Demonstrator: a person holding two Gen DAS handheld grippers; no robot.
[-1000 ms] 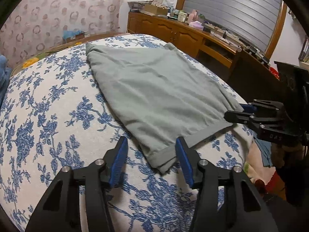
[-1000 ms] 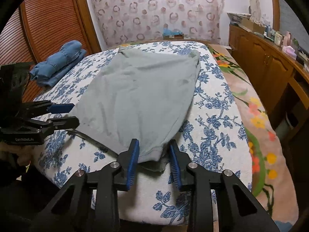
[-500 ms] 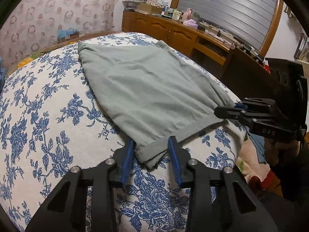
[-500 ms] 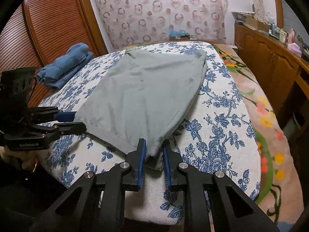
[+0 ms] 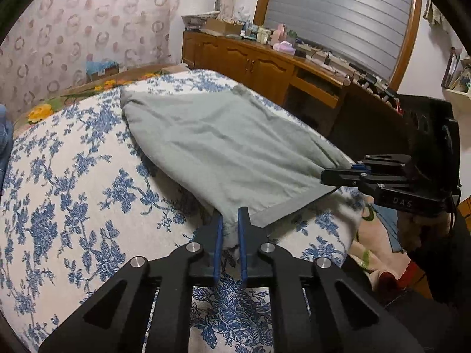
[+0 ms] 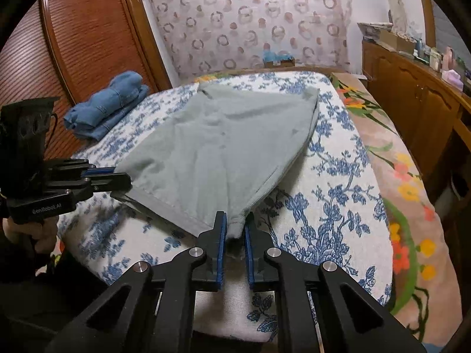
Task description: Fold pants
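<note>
Fingers of left gripper (image 5: 229,223) and right gripper (image 6: 235,226) each pinched on hem corner of grey-green pants (image 5: 223,150), lying on bed (image 5: 73,176). Risk: shallow bite slips on lift; uneven pull skews fold.

The room was lit by soft indoor light, not very bright. Both pictures were round fisheye views, with black corners and straight lines bent near the edges. The pants (image 5: 235,158) cast a dark shadow on the bed (image 5: 73,182) under their lifted edge. The wooden cabinet (image 6: 412,100) looked dim and a little blurry. Nothing showed strong glare. The black tool (image 6: 235,229) up close looked sharp.
</note>
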